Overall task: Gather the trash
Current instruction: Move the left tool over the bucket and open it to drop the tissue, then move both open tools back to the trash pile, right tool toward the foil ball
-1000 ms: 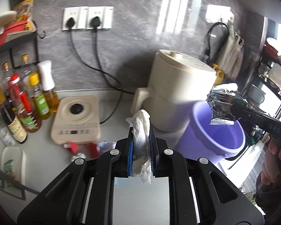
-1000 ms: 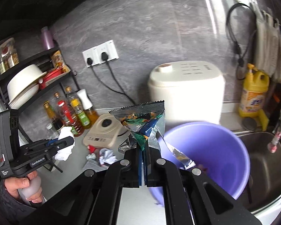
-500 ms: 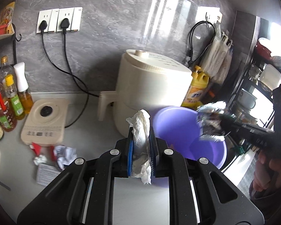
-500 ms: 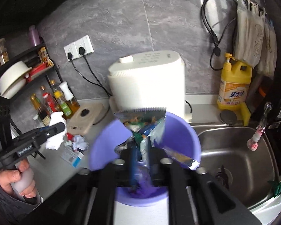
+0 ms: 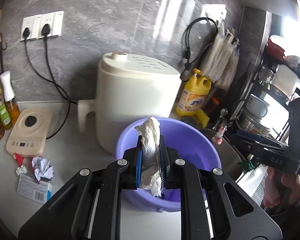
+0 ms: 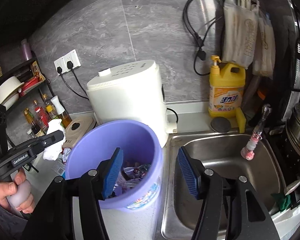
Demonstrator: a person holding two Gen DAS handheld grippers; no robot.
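Daylight floods in at the right edge of the left wrist view, blown out white, with glare streaks on the grey wall tiles (image 5: 114,18). Both fisheye views bend straight lines and darken at the corners; focus is mostly sharp.

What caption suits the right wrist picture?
Open right gripper above a purple bucket holding wrappers, beside the sink.

Home kitchen: steel sink (image 6: 220,160), dish soap (image 6: 226,92), oil bottles (image 5: 2,108).
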